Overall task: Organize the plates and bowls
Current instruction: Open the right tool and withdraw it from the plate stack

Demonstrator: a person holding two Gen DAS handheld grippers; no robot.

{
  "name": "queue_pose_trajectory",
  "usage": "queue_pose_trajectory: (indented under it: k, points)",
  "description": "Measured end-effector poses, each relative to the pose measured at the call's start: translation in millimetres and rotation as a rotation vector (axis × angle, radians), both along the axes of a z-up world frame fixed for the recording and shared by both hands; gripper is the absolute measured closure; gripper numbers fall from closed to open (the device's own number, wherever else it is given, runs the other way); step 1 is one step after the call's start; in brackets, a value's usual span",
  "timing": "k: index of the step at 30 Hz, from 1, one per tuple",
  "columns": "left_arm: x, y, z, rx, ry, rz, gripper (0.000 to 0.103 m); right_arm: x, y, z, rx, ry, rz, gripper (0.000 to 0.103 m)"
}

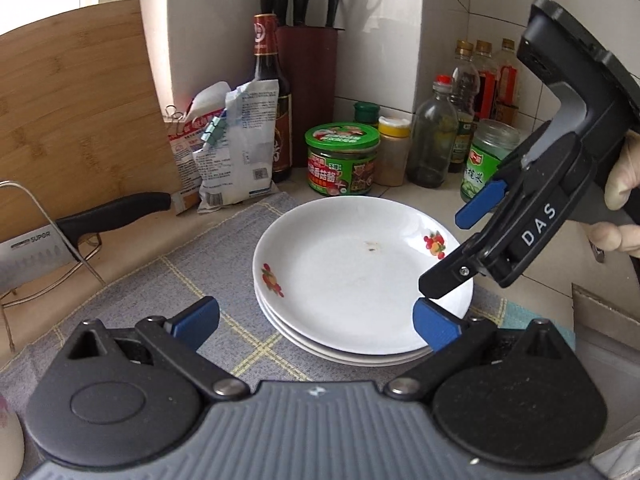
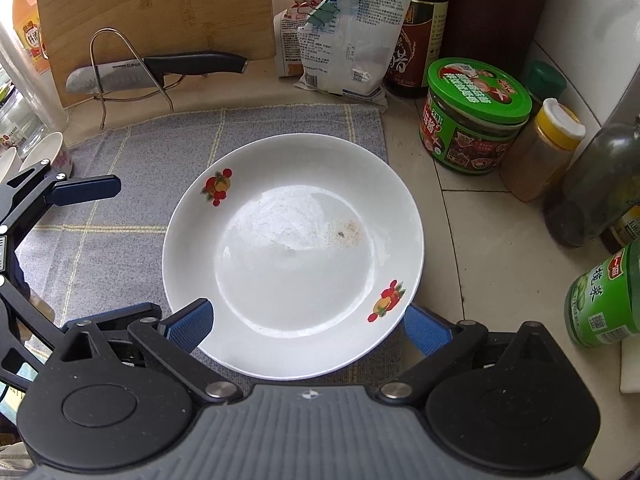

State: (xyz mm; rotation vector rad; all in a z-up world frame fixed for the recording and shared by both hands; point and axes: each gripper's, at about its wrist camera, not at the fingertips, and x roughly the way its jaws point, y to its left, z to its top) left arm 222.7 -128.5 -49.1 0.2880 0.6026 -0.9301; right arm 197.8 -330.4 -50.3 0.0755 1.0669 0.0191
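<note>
A stack of three white plates [image 1: 356, 276] with fruit decals sits on a grey checked cloth [image 1: 168, 292]. From above, the top plate [image 2: 292, 256] has a small brown stain near its middle. My right gripper [image 2: 308, 328] is open wide, its blue pads on either side of the plate's near rim without pressing on it. In the left wrist view the right gripper [image 1: 444, 250] hangs over the stack's right rim, held by a gloved hand [image 1: 620, 184]. My left gripper [image 1: 316, 322] is open and empty, low at the stack's near-left side. The left gripper [image 2: 100, 254] stays over the cloth, left of the plate.
Small white bowls [image 2: 44, 152] stand off the cloth's far left corner. A knife on a wire rack [image 2: 120, 76] and a bamboo cutting board [image 2: 160, 0] line the back. Sealed bags [image 2: 344, 40], a green-lidded jar [image 2: 472, 120], a spice jar [image 2: 548, 148] and bottles [image 1: 436, 140] crowd the back and right.
</note>
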Motion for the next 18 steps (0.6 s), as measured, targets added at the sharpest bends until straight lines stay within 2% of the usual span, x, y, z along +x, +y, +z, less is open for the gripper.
queue_pose_trajectory:
  k: [7, 10, 18]
  points:
    - [-10.2, 27.9, 12.0, -0.043, -0.029, 0.141, 0.001, -2.6, 11.8, 12.4, -0.021, -0.094, 0.012, 0.0]
    - [-14.8, 40.7, 17.2, -0.046, -0.047, 0.214, 0.001, -2.9, 24.2, 17.2, -0.057, -0.146, 0.055, 0.0]
    - [-36.1, 85.1, 28.9, -0.032, -0.064, 0.441, 0.001, 6.6, 60.7, 15.3, -0.026, -0.229, 0.202, 0.0]
